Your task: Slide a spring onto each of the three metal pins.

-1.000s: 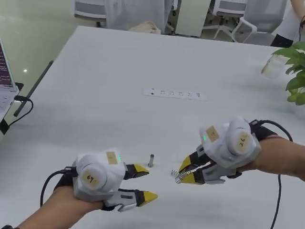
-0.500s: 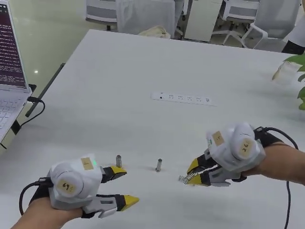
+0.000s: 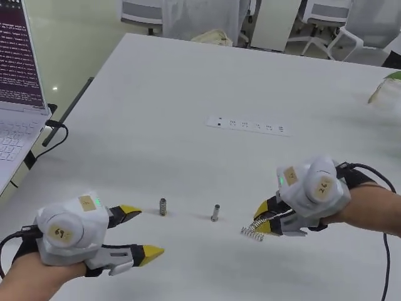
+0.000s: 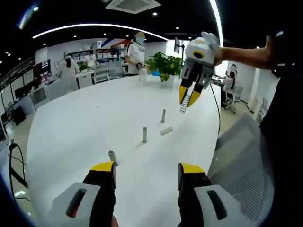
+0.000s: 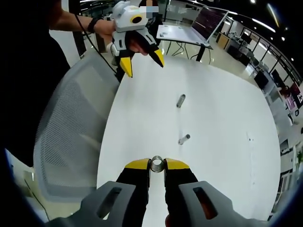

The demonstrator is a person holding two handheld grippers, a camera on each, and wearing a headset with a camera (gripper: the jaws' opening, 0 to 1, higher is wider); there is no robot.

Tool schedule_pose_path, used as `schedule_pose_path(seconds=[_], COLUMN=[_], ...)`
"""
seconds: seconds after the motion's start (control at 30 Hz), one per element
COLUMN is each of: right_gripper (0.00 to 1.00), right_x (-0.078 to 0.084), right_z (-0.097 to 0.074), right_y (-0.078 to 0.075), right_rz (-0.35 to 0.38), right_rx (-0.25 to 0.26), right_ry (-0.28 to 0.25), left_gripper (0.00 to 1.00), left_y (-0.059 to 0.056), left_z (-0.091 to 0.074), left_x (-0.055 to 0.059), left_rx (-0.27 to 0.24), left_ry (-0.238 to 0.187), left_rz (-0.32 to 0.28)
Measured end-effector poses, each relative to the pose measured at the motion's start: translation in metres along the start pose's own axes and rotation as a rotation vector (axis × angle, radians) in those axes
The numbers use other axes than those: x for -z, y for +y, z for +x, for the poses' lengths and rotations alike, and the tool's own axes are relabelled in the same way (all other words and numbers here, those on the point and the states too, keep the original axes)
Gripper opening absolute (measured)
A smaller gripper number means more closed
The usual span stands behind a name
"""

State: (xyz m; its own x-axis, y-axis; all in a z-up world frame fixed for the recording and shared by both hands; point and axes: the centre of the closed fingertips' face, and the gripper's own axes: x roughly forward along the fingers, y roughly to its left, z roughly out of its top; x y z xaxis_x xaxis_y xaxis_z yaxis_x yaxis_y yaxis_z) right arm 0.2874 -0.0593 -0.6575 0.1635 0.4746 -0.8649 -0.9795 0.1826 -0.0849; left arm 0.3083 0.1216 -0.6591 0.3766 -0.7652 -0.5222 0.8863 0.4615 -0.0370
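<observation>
Across the white table point(image 3: 188, 81), a laptop point(image 3: 19, 94) stands open at the far left edge and a power strip point(image 3: 249, 125) lies flat near the middle, well beyond the work.

Closer to the person, the left gripper point(image 3: 143, 231) sits low over the table with its yellow-tipped jaws spread wide and nothing between them. The right gripper point(image 3: 263, 216) is on the opposite side, its jaws pinched onto one end of a spring point(image 5: 157, 163). In the head view the rest of the coil slants down toward the table top; whether it touches cannot be told.

Between the two grippers stand small metal pins in a row. The first pin point(image 3: 163, 206) is just beyond the left gripper's tips and looks ringed along its length, though it is too small to tell if a coil sits on it. The middle pin point(image 3: 215, 212) is bare and upright. The third pin point(image 4: 163, 116) stands nearest the right gripper.

A loose spring point(image 4: 166, 130) lies on its side on the table, between the middle pin and the third pin.
</observation>
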Motion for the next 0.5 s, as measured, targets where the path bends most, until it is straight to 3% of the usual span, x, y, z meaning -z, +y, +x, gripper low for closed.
schedule_pose_path(seconds=[0.5], right_gripper=[0.09], right_x=[0.002], right_z=[0.012], right_y=[-0.018], right_rz=[0.016], right_rx=[0.0], right_ry=[0.008], left_gripper=[0.53], left_y=[0.007], left_z=[-0.019], left_x=[0.014], left_rx=[-0.053], left_ry=[0.008], left_rz=[-0.028])
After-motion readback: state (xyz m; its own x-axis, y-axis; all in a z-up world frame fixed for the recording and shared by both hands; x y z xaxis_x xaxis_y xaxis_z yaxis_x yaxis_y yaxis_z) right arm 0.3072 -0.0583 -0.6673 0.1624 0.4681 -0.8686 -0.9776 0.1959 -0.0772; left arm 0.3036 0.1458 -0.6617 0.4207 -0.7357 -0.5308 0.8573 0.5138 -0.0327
